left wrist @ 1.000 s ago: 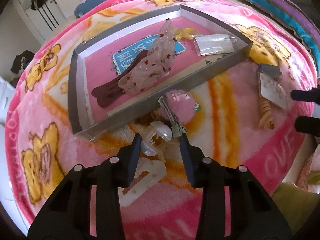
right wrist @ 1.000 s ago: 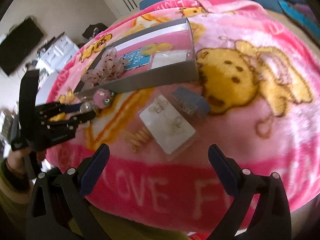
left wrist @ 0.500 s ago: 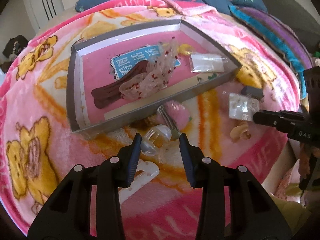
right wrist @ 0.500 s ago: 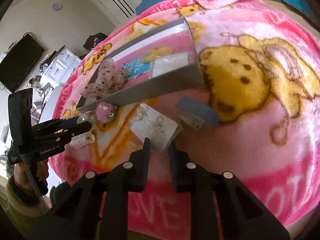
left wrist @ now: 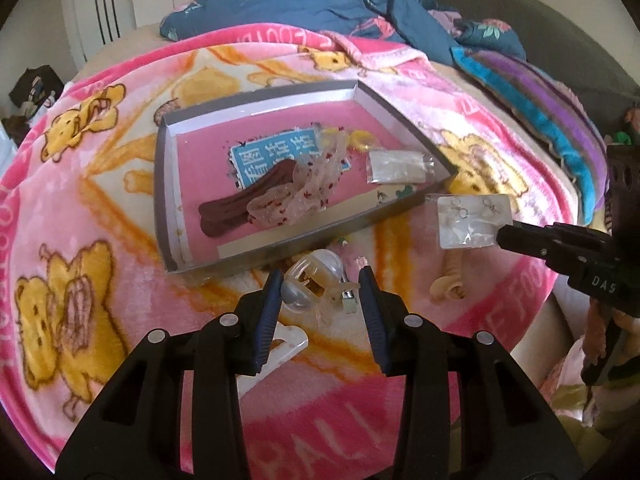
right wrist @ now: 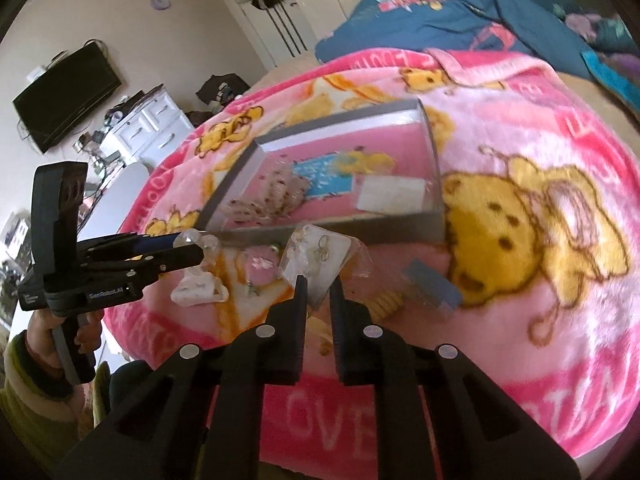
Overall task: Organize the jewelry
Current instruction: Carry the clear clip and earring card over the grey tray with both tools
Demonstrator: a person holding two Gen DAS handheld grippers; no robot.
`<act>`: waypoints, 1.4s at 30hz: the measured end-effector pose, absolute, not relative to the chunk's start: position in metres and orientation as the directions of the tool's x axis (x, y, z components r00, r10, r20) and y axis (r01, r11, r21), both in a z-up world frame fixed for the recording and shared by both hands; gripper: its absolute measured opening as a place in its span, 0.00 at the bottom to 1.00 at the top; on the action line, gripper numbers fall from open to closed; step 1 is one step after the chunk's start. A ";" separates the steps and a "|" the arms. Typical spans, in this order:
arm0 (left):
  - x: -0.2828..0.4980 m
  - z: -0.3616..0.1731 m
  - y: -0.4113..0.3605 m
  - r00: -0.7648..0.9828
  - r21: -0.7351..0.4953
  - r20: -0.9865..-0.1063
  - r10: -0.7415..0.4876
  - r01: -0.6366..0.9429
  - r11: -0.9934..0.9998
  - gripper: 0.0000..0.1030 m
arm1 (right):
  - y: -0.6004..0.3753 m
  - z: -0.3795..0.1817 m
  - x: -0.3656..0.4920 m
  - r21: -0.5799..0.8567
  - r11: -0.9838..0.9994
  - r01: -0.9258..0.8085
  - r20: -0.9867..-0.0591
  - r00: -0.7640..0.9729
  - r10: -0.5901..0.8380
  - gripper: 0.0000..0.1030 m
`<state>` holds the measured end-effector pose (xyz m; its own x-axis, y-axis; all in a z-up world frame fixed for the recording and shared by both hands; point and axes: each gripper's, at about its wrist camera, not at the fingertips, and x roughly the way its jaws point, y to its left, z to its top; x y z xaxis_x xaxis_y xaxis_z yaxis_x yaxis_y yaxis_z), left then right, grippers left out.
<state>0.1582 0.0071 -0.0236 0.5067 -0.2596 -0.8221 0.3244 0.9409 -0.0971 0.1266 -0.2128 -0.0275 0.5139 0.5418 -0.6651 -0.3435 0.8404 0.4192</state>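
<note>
Bed, tray (left wrist: 372, 222) at 12 o'clock | left tongs (left wrist: 320, 304) clench clear clip (left wrist: 316, 280) | right tongs (right wrist: 318, 292) pinch earring card (right wrist: 316, 256) by its corner | risk: card could twist free, judging by the thin hold.

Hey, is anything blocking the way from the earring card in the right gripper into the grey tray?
Only the grey tray's near wall lies between. The clear plastic earring card, pinched in the right gripper, appears lifted above it; open pink floor lies beyond.

Bright daylight, fisheye edge warp, right view w/ motion blur
</note>
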 end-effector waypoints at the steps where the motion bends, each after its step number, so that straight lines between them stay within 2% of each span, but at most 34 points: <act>1: 0.157 -0.020 0.009 0.515 -0.098 -0.817 -0.259 0.318 0.943 0.30 | -0.211 -0.025 0.127 0.414 0.840 -0.351 -0.663 0.517 0.542 0.11; 28: 0.148 0.030 0.070 0.649 -0.113 -0.740 -0.176 0.138 0.984 0.30 | -0.149 0.040 0.147 0.349 0.779 -0.521 -0.592 0.521 0.614 0.10; 42: 0.179 0.033 0.071 0.659 -0.122 -0.735 -0.159 0.101 0.987 0.30 | -0.159 0.052 0.182 0.336 0.798 -0.500 -0.568 0.568 0.595 0.10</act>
